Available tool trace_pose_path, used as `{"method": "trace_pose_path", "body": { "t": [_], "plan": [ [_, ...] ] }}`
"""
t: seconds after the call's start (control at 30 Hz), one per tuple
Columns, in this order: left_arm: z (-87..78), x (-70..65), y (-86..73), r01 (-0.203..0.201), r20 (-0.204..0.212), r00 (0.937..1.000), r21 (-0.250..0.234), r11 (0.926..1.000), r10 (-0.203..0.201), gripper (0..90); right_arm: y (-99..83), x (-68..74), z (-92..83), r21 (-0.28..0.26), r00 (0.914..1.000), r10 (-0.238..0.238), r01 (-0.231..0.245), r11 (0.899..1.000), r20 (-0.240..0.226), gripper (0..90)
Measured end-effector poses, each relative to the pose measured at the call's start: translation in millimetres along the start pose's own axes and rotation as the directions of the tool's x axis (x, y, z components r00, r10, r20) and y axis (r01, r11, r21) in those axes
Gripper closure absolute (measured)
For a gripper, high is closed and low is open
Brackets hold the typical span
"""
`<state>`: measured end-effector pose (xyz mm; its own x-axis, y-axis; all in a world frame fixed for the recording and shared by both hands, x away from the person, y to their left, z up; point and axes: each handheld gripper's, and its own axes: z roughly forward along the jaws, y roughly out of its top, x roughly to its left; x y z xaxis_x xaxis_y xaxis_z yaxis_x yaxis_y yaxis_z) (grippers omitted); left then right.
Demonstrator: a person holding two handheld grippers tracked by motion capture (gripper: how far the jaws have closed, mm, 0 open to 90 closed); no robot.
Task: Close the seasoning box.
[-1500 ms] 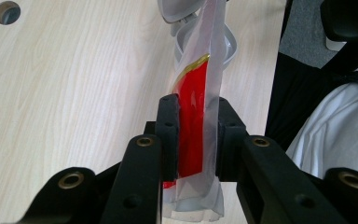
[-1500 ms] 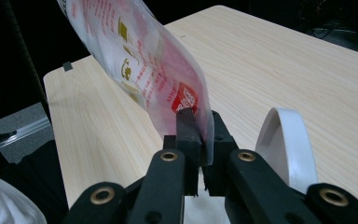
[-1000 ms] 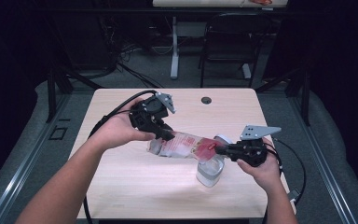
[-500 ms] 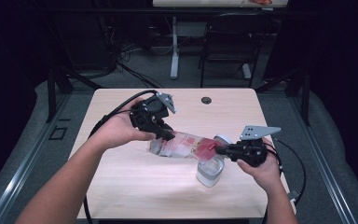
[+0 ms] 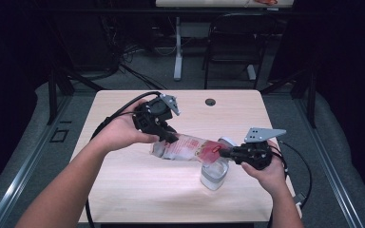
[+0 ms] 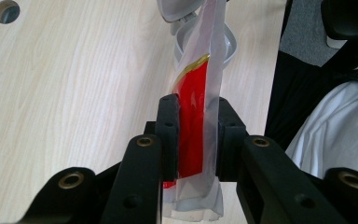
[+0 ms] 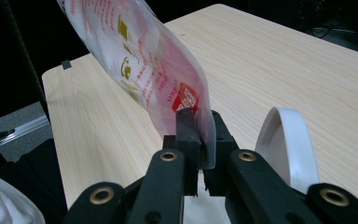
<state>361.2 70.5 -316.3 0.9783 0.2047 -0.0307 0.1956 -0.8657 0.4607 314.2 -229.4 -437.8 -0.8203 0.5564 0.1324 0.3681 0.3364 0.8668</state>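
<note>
A clear plastic pouch [image 5: 185, 147] with red print hangs stretched between both grippers above the table. My left gripper [image 5: 167, 136] is shut on its left end; in the left gripper view the pouch [image 6: 196, 112] is pinched between the jaws of that gripper [image 6: 196, 135]. My right gripper [image 5: 224, 152] is shut on the pouch's right end, and in the right gripper view the pouch [image 7: 140, 60] rises from this gripper [image 7: 199, 135]. A clear container [image 5: 215, 174] with an open white lid [image 7: 286, 140] stands below the pouch's right end.
The light wooden table [image 5: 123, 190] has a round cable hole [image 5: 210, 101] near its far edge. Black cables [image 5: 119, 111] trail off the left and right sides. A chair and a table leg stand on the floor beyond.
</note>
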Motion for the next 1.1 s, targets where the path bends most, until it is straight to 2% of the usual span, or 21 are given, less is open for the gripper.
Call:
{"method": "trace_pose_path", "body": {
  "t": [1.1],
  "plan": [
    [-0.7,-1.0,3.8,-0.015,-0.003,0.9999,0.006,0.9999,0.015,76.4,-0.1,0.5,0.6,0.009,1.0000,-0.002,0.002,1.000,-0.001,86.7]
  ]
}}
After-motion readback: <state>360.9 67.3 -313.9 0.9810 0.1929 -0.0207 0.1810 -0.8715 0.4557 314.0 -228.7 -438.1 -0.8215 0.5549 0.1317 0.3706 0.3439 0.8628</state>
